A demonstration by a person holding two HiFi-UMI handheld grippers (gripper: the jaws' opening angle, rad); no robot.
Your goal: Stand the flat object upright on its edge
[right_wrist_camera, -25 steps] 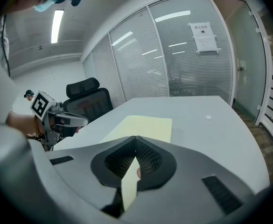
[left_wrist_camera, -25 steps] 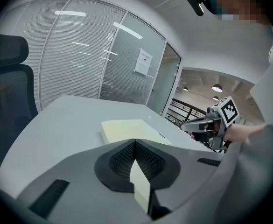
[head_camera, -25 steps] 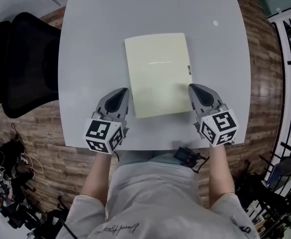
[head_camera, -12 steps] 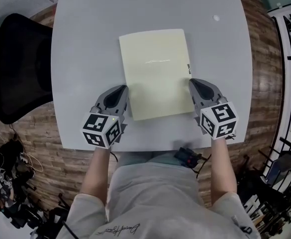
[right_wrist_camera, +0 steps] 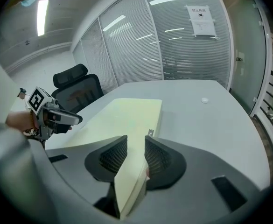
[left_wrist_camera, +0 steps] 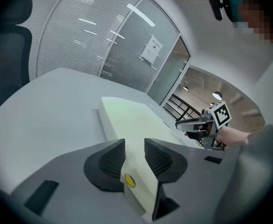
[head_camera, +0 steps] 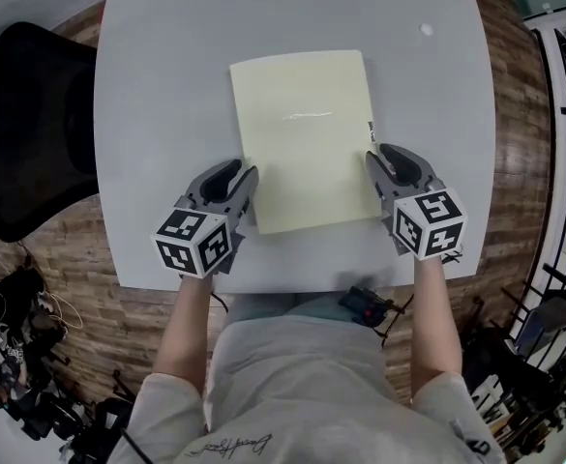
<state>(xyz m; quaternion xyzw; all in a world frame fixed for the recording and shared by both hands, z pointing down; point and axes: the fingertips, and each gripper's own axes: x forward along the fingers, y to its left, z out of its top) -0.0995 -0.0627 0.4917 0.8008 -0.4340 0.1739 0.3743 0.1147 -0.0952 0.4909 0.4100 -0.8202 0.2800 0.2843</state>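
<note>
**Two tongs closing in on a flat slab.** A person at a grey table (head_camera: 157, 85) is working a pale-yellow slab (head_camera: 307, 133). It is lying flat at the table's ctr, long side running near to far.

The L gripper (head_camera: 248, 180) is sitting at the slab's left edge by the near-left corner. The R gripper (head_camera: 373, 160) is sitting at the right edge by the near-right corner. Both are pointing away from the person & tilting down.

Both pairs of jaws have just been opening & are now standing part-way apart. Each is showing the slab's edge between its ribbed pads. They are straddling it, w/ no clear squeeze yet.

The step in hand, by the look of it, is getting a hold on both sides before tipping the slab up. Doing it well probably means:

- seating the pads deeper onto the slab, not just nipping at the corners
- closing L & R at the same time, so the slab isn't skewing
- raising the near end evenly, w/ the far edge staying down as the hinge

The likely risks are the far edge skating away on the smooth tabletop, or the slab flopping over once vertical. So the tongs should be letting go only when it is balancing on its own.
</note>
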